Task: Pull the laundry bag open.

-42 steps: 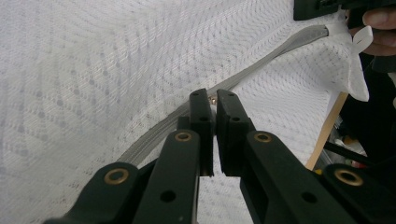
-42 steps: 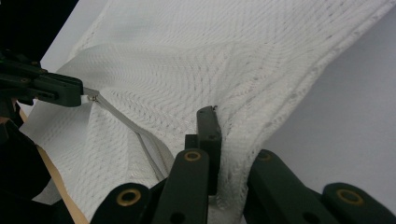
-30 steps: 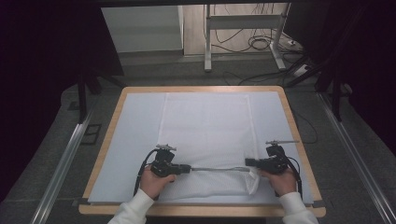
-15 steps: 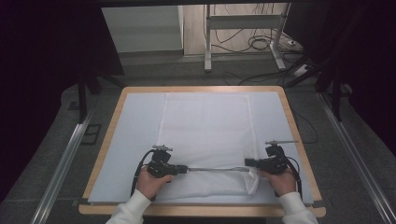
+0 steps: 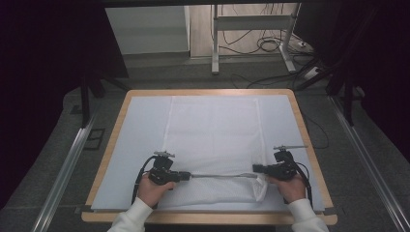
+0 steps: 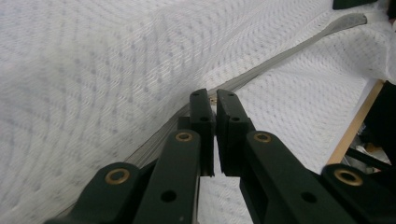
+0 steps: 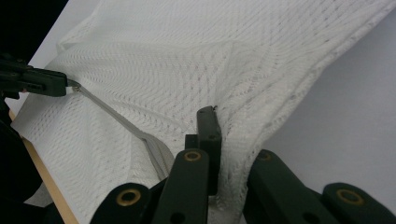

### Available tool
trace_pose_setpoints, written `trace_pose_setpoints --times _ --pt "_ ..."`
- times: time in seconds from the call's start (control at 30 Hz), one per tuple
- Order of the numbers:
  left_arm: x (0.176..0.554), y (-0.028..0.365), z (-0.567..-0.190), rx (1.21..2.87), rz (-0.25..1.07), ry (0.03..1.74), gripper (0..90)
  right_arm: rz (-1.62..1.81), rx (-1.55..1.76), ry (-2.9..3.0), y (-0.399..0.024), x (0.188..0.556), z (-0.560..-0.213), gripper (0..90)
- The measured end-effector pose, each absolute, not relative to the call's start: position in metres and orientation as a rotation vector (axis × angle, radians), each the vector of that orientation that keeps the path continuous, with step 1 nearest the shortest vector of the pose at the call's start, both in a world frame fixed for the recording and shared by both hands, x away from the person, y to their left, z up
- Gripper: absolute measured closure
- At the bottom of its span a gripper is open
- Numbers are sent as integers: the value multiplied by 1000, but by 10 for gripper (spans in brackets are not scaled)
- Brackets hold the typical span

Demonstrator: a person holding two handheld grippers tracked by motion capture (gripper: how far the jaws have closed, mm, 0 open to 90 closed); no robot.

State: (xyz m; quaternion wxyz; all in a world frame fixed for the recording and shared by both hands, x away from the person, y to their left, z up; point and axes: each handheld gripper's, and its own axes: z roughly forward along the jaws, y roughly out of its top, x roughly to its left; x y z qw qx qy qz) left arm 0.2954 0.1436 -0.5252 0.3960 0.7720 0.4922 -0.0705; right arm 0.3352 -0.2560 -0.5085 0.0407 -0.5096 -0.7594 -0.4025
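Table [image 5: 111, 145], both grippers pinching towel [image 5: 212, 130]

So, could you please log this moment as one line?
left gripper: shut on cloth edge | right gripper: shut on cloth edge | white mesh cloth: edge taut between them, on table

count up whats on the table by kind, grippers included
white mesh cloth: 1
white table cover: 1
black grippers: 2, the left gripper and the right gripper, both pinching the cloth's near edge
total: 4
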Motion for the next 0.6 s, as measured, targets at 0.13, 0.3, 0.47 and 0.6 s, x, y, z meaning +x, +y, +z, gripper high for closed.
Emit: trace_pose_setpoints --times 0.13,0.3,0.47,0.6 --pt "294 147 -525 1958 -160 1258 863 -1233 -1562 -2329 -256 335 -508 882" --pt "292 151 -525 1954 -157 1262 863 -1232 -1561 -2329 -255 335 -508 883" --pt "291 156 -525 1951 -142 1272 863 -1231 -1561 -2327 -256 335 -509 882" --pt "290 161 -524 1950 -132 1279 863 -1230 -1565 -2324 -255 335 -509 882"
